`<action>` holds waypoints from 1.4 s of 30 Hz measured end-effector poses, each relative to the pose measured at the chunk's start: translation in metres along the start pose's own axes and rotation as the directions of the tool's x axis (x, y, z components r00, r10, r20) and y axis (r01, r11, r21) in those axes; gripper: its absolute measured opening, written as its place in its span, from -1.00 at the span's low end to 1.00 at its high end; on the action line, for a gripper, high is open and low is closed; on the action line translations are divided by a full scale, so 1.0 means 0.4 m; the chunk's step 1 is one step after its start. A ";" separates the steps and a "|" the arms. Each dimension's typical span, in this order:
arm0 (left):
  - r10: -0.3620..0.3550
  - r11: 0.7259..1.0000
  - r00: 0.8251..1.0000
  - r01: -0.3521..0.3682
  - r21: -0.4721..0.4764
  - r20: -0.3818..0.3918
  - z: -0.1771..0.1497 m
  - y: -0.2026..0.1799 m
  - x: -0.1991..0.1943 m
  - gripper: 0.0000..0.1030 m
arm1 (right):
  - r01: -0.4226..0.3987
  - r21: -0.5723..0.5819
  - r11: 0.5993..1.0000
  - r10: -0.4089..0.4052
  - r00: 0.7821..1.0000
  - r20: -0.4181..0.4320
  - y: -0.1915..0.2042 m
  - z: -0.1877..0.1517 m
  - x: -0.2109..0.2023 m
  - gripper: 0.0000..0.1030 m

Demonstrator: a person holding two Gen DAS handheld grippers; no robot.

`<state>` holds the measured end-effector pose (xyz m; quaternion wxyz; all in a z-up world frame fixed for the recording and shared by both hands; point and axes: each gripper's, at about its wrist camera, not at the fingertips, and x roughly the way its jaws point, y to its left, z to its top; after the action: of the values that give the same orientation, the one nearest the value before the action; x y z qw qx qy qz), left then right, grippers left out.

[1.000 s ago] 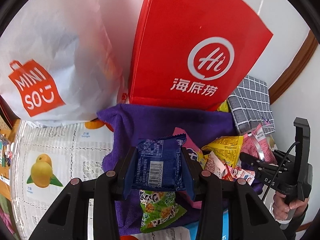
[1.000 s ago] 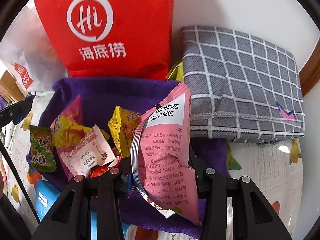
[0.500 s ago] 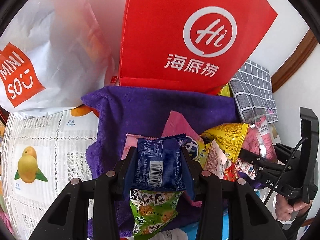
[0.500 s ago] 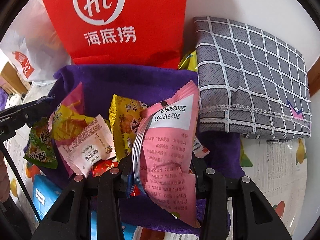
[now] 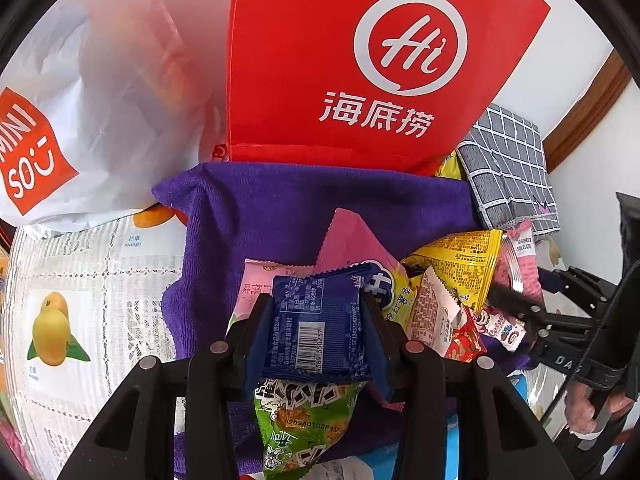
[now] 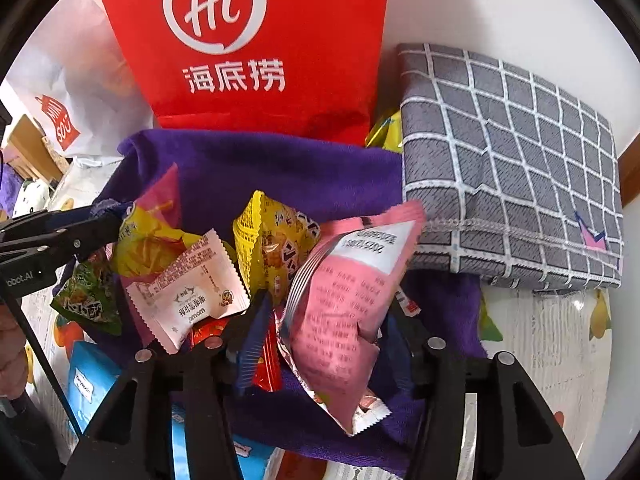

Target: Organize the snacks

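My left gripper [image 5: 316, 312] holds a dark blue snack packet [image 5: 320, 328] upright just above the snack pile on the purple towel [image 5: 320, 208]. Its jaws are starting to open, but both pads still press the packet. A green packet [image 5: 304, 420] lies beneath it. The jaws of my right gripper [image 6: 328, 312] are opening. A pink snack packet [image 6: 344, 300] leans blurred between them, clear of the left pad and tipping right. A yellow packet [image 6: 272, 240] and a white-pink sachet [image 6: 188, 292] lie in the pile to its left.
A red paper bag [image 5: 360, 60] stands behind the towel, with a white Miniso bag [image 5: 80, 100] to its left. A folded grey checked cloth [image 6: 508, 160] lies at the right. A blue box [image 6: 88, 384] sits at the near left. A fruit-print tablecloth [image 5: 80, 300] covers the table.
My left gripper sank closer to the pile with the blue packet. The right jaws spread apart, and the pink packet came loose and tipped to the right.
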<state>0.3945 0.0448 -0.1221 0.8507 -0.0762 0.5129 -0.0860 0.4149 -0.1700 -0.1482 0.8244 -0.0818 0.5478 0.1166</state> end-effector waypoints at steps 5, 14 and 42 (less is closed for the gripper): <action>0.004 1.000 1.000 -0.004 0.004 -0.007 0.000 -0.004 0.006 -0.15 | 0.010 0.003 1.000 -0.010 0.999 0.034 -0.014 0.001 -0.047 0.07; 0.005 1.000 1.000 -0.004 0.009 -0.014 0.003 -0.007 0.016 -0.15 | 0.109 -0.035 0.993 -0.106 0.992 0.072 -0.018 0.000 -0.090 -0.07; 0.068 0.995 0.997 -0.071 0.066 0.044 -0.014 -0.045 -0.104 0.26 | 0.106 -0.032 0.994 -0.098 0.977 0.190 0.011 -0.016 -0.223 -0.21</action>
<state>0.3693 0.0364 -0.0852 0.8657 -0.0313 0.4944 -0.0719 0.3749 -0.1765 -0.0686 0.8755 -0.1155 0.4600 0.0928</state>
